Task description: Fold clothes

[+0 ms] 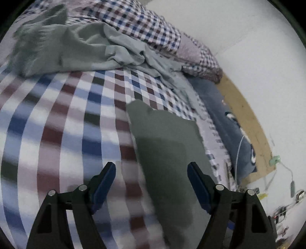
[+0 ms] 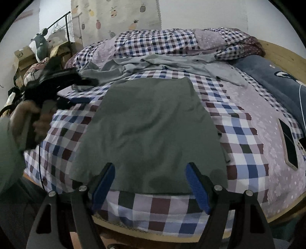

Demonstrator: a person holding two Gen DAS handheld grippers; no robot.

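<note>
A: What colour is the cloth point(image 2: 151, 122) just ahead of the right hand-held gripper point(image 2: 150, 183)?

B: Dark olive green, plain, no pattern. The sheet point(image 2: 242, 132) under it is checked in white, blue, maroon and near-black, with a lilac band of pale dots to the gripper's right.

A: And the gripper?

B: Black frame, blue pads point(image 2: 197, 187), silver bolts. The left hand-held gripper point(image 1: 151, 182) is coloured the same.

A: Farther ahead?

B: A crumpled pale grey-green garment point(image 2: 172, 65), unpatterned. Beyond it, a quilt point(image 2: 153, 44) in a finer check of the same colours. Far right, a slate-blue pillow point(image 2: 277, 82) with white markings. The curtain point(image 2: 114, 17) is cream with pineapples.
</note>
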